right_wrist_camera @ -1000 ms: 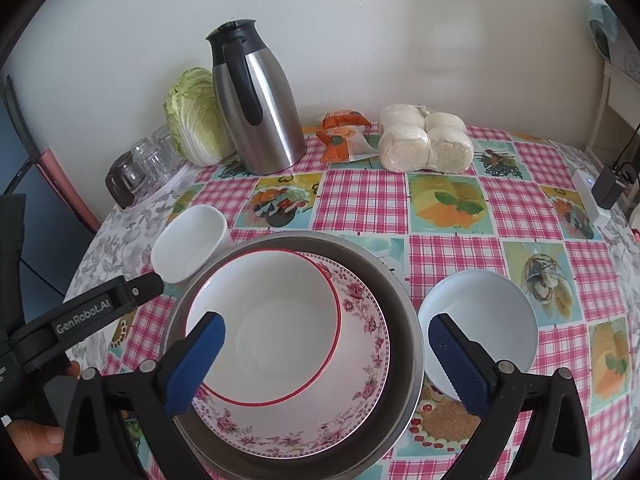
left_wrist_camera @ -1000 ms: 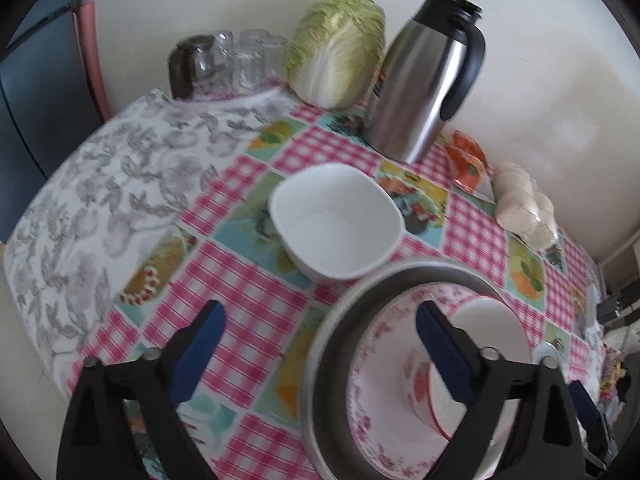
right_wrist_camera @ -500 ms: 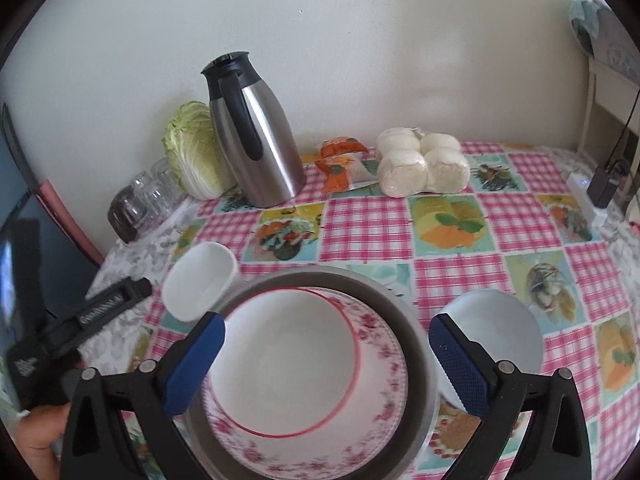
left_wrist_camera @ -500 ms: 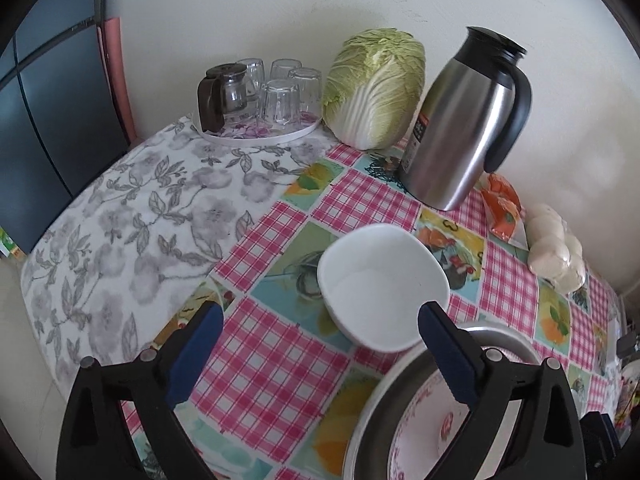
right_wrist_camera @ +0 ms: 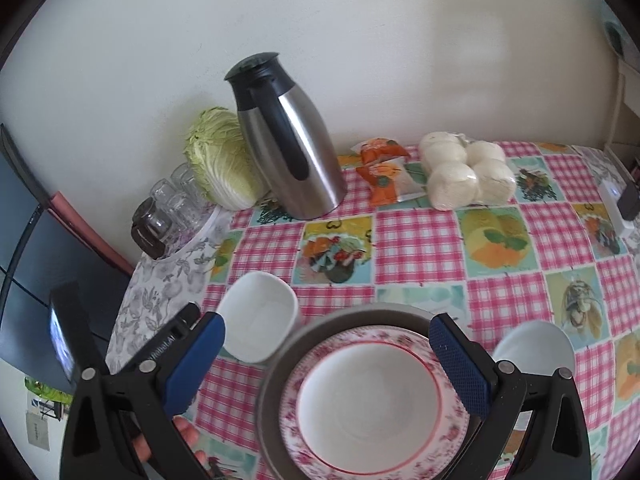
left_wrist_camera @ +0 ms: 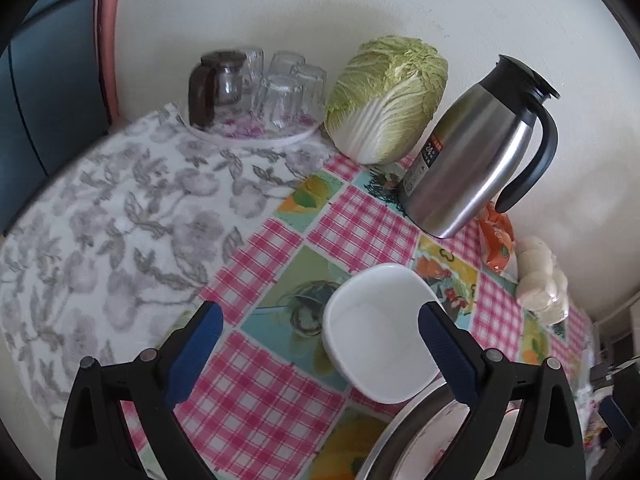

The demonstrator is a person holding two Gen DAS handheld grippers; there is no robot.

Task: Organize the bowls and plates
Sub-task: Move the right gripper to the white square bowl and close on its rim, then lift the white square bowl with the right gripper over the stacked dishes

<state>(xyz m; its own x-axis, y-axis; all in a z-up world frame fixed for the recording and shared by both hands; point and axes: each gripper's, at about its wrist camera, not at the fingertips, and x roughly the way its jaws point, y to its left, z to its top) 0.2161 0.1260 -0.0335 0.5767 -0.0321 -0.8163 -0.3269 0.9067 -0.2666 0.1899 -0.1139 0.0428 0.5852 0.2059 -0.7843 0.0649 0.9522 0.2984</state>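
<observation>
A squarish white bowl (left_wrist_camera: pixel 380 332) (right_wrist_camera: pixel 260 316) sits on the checked tablecloth just left of a metal pan (right_wrist_camera: pixel 280 360) (left_wrist_camera: pixel 400 440). In the pan lies a floral plate (right_wrist_camera: pixel 448 432) with a red-rimmed white bowl (right_wrist_camera: pixel 368 404) on it. A second white bowl (right_wrist_camera: pixel 534 346) stands right of the pan. My left gripper (left_wrist_camera: pixel 318 336) is open, its right finger over the squarish bowl's near edge. Over the pan my right gripper (right_wrist_camera: pixel 326 354) hangs open with nothing in it. The left gripper's body (right_wrist_camera: pixel 168 340) shows at lower left.
A steel thermos jug (right_wrist_camera: pixel 288 152) (left_wrist_camera: pixel 472 160), a cabbage (left_wrist_camera: pixel 384 100) (right_wrist_camera: pixel 220 164), a tray of glasses (left_wrist_camera: pixel 260 92) (right_wrist_camera: pixel 168 208), snack packets (right_wrist_camera: pixel 384 176) and bagged buns (right_wrist_camera: pixel 464 176) line the wall side. A grey floral cloth (left_wrist_camera: pixel 120 220) covers the table's left end. A hand (right_wrist_camera: pixel 184 440) holds the left gripper.
The left gripper has drawn back and swung left, so the squarish bowl now lies under its right finger. The right gripper has pulled back and tilted up; the dishes did not move.
</observation>
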